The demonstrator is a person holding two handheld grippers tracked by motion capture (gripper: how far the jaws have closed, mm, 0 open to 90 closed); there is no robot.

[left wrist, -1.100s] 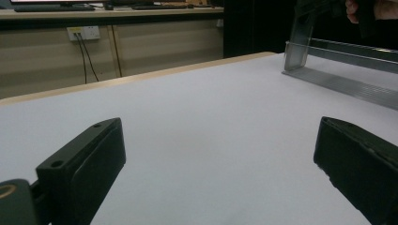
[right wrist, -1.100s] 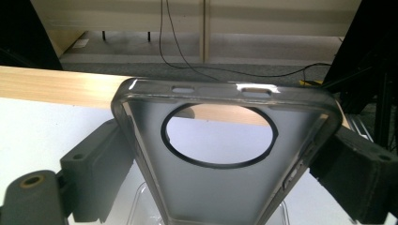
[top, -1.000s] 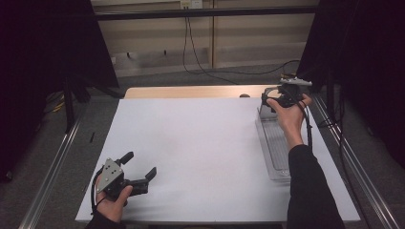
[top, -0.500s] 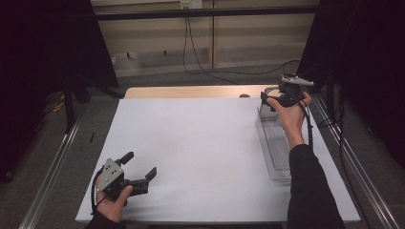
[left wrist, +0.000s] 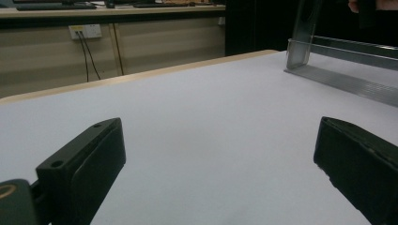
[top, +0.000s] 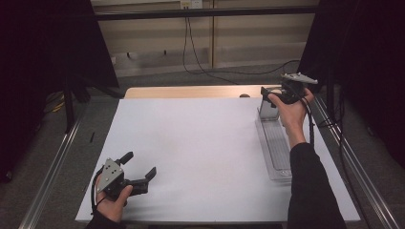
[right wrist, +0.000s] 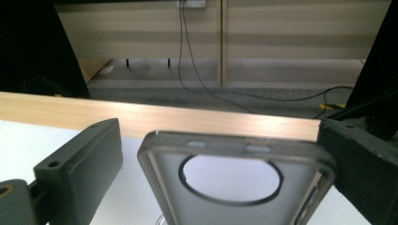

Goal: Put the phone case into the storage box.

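A clear phone case (right wrist: 234,144) with a round camera hole stands between the jaws of my right gripper (right wrist: 218,140). The jaws are spread wide: the left one is clear of the case, the right one is at its edge. From above, the right gripper (top: 267,95) hovers open at the table's far right, over the phone case (top: 268,109), which is propped at the far end of a clear tray (top: 279,148). My left gripper (top: 140,164) rests open on the white table near the front left, holding nothing. Across the table from the left gripper (left wrist: 220,136) stands the case (left wrist: 300,33).
A white sheet (top: 200,143) covers the table, with a wooden edge (top: 191,92) at the far side. Metal rails run along both sides. Cables (top: 205,62) lie on the floor beyond. The clear tray (left wrist: 347,79) runs along the right edge.
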